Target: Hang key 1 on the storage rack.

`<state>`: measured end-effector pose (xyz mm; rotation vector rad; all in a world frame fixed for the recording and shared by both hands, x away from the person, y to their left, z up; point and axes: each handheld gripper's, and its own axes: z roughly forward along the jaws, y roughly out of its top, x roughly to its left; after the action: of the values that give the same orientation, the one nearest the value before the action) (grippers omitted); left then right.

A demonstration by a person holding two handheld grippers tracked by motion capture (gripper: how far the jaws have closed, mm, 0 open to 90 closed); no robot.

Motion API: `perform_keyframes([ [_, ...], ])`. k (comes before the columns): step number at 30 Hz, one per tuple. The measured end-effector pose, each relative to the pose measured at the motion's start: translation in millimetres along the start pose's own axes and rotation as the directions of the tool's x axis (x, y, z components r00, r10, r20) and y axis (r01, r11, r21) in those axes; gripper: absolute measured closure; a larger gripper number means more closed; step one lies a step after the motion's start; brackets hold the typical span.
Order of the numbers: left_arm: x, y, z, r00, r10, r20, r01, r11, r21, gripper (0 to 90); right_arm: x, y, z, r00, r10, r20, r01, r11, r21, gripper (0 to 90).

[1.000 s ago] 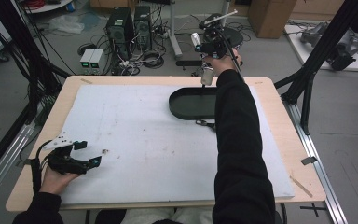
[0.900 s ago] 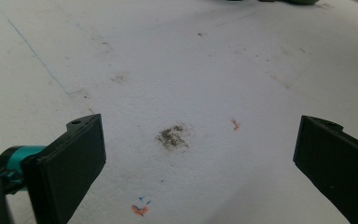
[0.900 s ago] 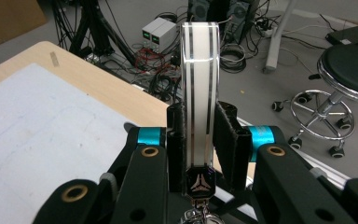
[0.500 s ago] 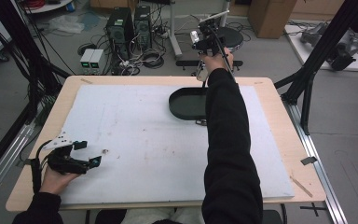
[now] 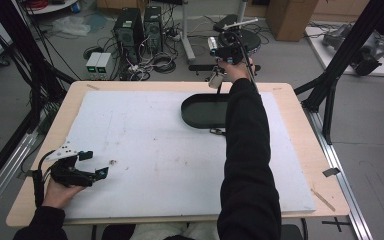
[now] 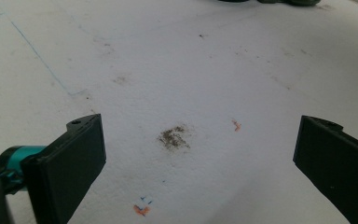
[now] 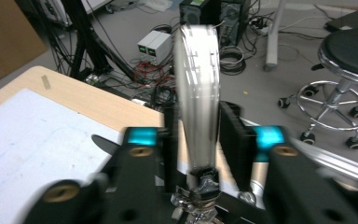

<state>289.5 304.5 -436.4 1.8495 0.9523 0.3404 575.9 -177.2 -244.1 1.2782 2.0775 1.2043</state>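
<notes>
Showing a two-handed table scene from the high view and from both gripper views. The right gripper [image 5: 219,75] is held by an outstretched, dark-sleeved arm above the far edge of the table [image 5: 291,100], just beyond a black oval tray [image 5: 200,111] that lies on the white mat [image 5: 155,145].

A pale disc-shaped object [image 5: 214,81] is seen at the tips of this gripper. In the right gripper view it stands edge-on and upright between the two black jaws, its upper part rising well past them, with the table's wooden corner below and the floor, cables and a stool [image 7: 354,51] behind. The jaws of the right gripper have just been opening with the object between them. Because the picture is blurred, it cannot be told whether the pads are pressed on the object or have parted from it.

The left gripper [image 5: 95,164] is held low at the near left corner of the mat, well apart from the tray and the object. In the left gripper view its jaws are spread wide with nothing between them. A small brownish stain [image 6: 173,137] and a few orange marks are seen on the mat ahead of them.
</notes>
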Motion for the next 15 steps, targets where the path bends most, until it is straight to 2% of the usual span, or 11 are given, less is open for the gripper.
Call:
perform_keyframes([
  [2,-0.5,-0.1,-0.4,1.0000,-0.002,-0.001,0.002,1.0000,0.000,2.7,-0.9,-5.1,-6.0,0.9996,0.003,-0.027,-0.004,1.000,-0.022,57.0],
  [4,-0.7,0.2,-0.9,1.0000,0.001,-0.002,-0.001,1.0000,0.000,2.7,-0.8,-9.9,-8.2,0.9970,-0.009,-0.077,0.007,1.000,-0.019,45.5],
  [5,-0.8,0.2,-1.0,1.0000,0.001,-0.002,-0.001,1.0000,-0.002,2.7,0.2,-12.0,-8.7,0.9964,-0.015,-0.084,0.015,1.000,-0.011,40.8],
  [7,-0.8,0.3,-1.1,1.0000,0.002,-0.003,-0.002,1.0000,-0.001,2.7,3.2,-14.2,-8.5,0.9986,-0.031,-0.043,0.032,0.999,0.027,27.5],
  [10,-1.0,0.2,-1.4,1.0000,0.002,-0.004,-0.002,1.0000,-0.003,2.7,6.8,-15.4,-11.1,0.9975,-0.053,-0.047,0.055,0.998,0.041,11.3],
  [13,-1.1,0.2,-1.2,1.0000,0.001,-0.004,-0.001,1.0000,-0.004,2.7,11.0,-14.2,-16.6,0.9961,-0.076,-0.044,0.077,0.996,0.034,0.7],
  [15,-1.4,0.1,-1.3,1.0000,0.000,-0.004,0.000,1.0000,-0.004,2.7,12.9,-13.8,-20.2,0.9942,-0.092,-0.056,0.094,0.995,0.032,0.7],
])
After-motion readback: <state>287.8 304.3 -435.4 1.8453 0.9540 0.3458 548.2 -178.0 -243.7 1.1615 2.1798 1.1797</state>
